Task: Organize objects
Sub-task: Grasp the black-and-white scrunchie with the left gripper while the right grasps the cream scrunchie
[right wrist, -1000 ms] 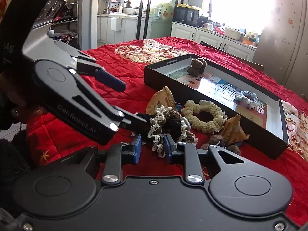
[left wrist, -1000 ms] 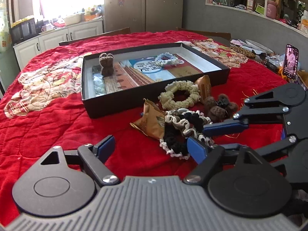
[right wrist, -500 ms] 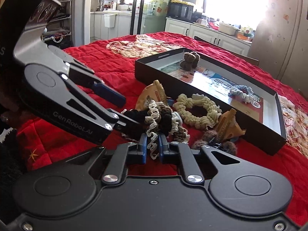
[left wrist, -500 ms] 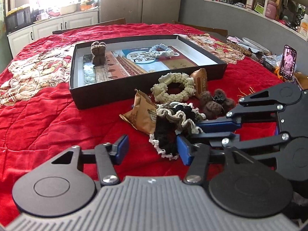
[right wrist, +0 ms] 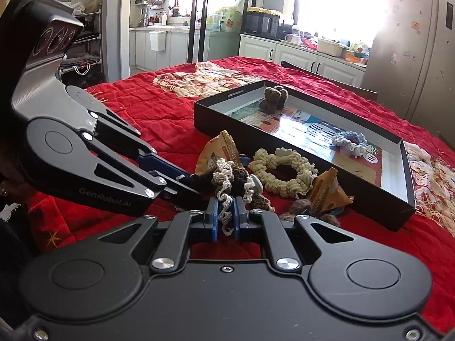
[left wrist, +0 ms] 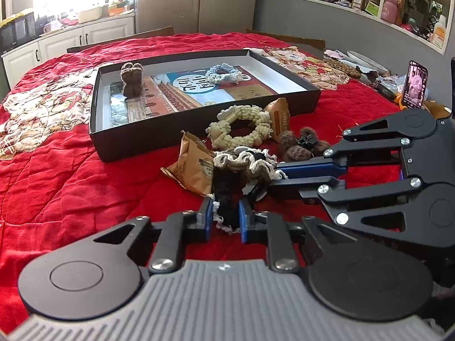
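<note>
Left claw [left wrist: 225,216] has closed on the frilly scrunchie [left wrist: 227,190]; right claw [right wrist: 225,216] pinches it too.

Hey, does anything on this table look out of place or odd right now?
Yes. Both the left gripper and right gripper are pinching the same black-and-cream frilly scrunchie. It belongs to a jumbled pile outside the black box, which holds only two items.

I see a red quilted cover [left wrist: 71,182] over the surface, white kitchen cabinets [right wrist: 301,54] under a glaring window [right wrist: 338,0], grey wall with cluttered shelves [left wrist: 409,2], tall fridge [right wrist: 412,65]
</note>
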Demonstrator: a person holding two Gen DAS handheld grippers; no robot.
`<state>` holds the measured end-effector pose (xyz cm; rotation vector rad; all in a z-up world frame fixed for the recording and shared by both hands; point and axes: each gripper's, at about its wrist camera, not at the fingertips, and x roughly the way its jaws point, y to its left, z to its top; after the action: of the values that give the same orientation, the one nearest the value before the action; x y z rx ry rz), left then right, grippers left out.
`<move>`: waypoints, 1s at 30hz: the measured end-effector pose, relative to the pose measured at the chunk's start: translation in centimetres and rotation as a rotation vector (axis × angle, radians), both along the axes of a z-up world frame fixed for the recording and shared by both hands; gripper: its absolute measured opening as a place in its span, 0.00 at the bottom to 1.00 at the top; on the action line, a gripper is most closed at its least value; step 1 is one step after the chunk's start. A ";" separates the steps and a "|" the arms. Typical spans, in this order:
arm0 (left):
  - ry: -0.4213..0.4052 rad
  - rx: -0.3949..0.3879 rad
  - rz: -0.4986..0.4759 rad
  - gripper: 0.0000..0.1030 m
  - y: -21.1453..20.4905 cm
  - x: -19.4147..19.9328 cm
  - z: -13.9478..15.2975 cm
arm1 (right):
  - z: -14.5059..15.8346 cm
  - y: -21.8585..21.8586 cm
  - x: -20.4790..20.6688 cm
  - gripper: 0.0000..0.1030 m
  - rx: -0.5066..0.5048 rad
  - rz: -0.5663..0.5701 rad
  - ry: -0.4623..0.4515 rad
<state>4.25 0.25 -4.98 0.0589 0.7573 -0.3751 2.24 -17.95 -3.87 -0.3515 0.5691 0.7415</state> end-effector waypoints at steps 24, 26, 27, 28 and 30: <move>-0.057 0.018 -0.028 0.13 -0.3 -1.0 1.3 | 1.8 -1.5 -0.2 0.10 0.083 -0.043 -0.011; -0.063 0.017 -0.031 0.13 -0.4 -1.1 1.5 | 2.0 -1.7 -0.2 0.10 0.090 -0.047 -0.013; -0.068 0.016 -0.033 0.13 -0.4 -1.2 1.7 | 2.1 -1.8 -0.2 0.10 0.095 -0.049 -0.014; -0.073 0.016 -0.034 0.13 -0.4 -1.3 1.8 | 2.2 -1.9 -0.2 0.10 0.100 -0.051 -0.015; -0.083 0.016 -0.037 0.13 -0.5 -1.4 2.1 | 2.5 -2.1 -0.2 0.10 0.111 -0.054 -0.016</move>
<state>2.85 -0.22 -2.83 0.1033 0.6779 -0.3990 2.02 -20.03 -1.35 -0.2380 0.5176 0.7148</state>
